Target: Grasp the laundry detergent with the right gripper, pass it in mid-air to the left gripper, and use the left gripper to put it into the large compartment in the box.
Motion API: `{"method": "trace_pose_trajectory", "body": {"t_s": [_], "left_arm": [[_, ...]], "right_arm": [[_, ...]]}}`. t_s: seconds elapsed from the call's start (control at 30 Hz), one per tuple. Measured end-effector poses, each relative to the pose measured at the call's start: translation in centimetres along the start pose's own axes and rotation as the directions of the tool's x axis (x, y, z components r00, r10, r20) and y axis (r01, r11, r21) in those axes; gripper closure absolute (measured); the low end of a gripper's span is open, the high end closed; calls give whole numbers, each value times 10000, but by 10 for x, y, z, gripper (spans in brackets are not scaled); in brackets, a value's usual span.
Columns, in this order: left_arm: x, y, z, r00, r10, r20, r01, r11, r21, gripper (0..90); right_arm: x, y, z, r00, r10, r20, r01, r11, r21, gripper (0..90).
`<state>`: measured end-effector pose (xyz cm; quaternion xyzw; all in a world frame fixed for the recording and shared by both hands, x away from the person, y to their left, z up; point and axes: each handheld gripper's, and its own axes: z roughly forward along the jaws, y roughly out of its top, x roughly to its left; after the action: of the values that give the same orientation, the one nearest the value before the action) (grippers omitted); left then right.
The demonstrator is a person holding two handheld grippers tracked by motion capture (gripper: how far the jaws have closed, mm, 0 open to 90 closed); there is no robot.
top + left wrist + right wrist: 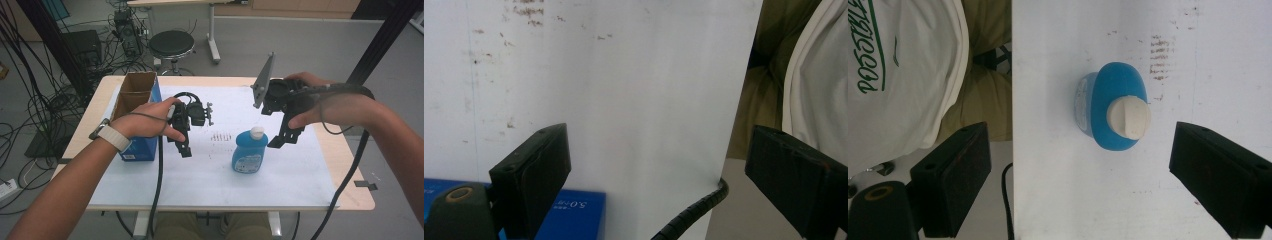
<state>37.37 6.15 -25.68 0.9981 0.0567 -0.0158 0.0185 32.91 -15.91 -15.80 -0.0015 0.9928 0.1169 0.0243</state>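
A blue bottle with a white cap stands upright on the white sheet, near the table's middle. In the right gripper view I look down on the blue bottle and its white cap. My right gripper hovers just right of the bottle, above it and tilted down. The right gripper is open; the bottle lies ahead of the jaws and is untouched. My left gripper points down at the sheet left of the bottle. The left gripper is open with nothing between its jaws.
A blue box with an open cardboard top stands at the table's left, beside my left hand; its blue side is close to the left jaws. A black cable trails over the sheet's near edge. A stool stands beyond the table.
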Motion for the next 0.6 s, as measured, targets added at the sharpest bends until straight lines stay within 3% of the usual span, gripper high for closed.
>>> {"method": "trace_pose_trajectory", "body": {"t_s": [0.6], "left_arm": [[-1, 1, -2, 10000, -23, -26, 23, 10000, -16, 115]], "right_arm": [[1, -3, -3, 9999, -64, 128, 66, 9999, -129, 72]]}}
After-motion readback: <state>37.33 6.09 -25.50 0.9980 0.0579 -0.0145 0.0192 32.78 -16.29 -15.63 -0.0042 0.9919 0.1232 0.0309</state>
